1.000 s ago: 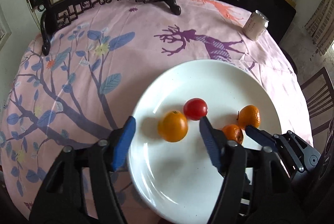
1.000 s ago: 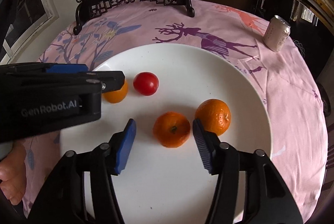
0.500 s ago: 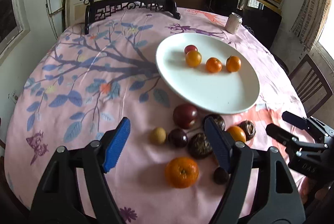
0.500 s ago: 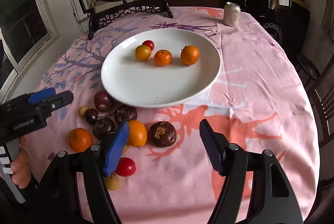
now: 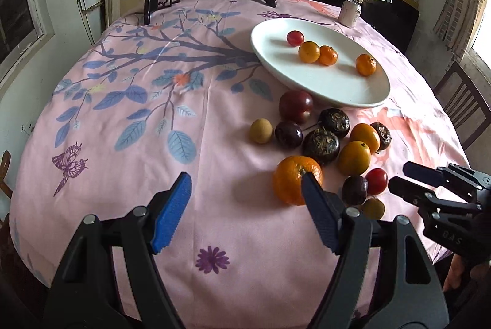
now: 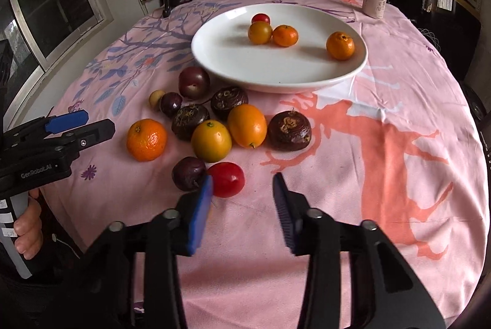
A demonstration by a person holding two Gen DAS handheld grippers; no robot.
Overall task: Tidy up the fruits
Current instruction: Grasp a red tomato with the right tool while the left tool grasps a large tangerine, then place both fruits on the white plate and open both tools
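My left claw (image 5: 245,212) stands apart over the surface (image 5: 129,175), the mandarin (image 5: 296,183) just ahead of its right pad. My right claw (image 6: 242,206) is closing on nothing; the red tomato (image 6: 227,178) lies just ahead-left.

Both wrist views face down-forward, sharing plate (image 5: 322,89), fruit.

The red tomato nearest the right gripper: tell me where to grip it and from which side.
Grip the red tomato across its widest middle, coming down from above and the near side. The dark fruit crowds its left, so put one pad in that gap. The right gripper, empty, is closing.
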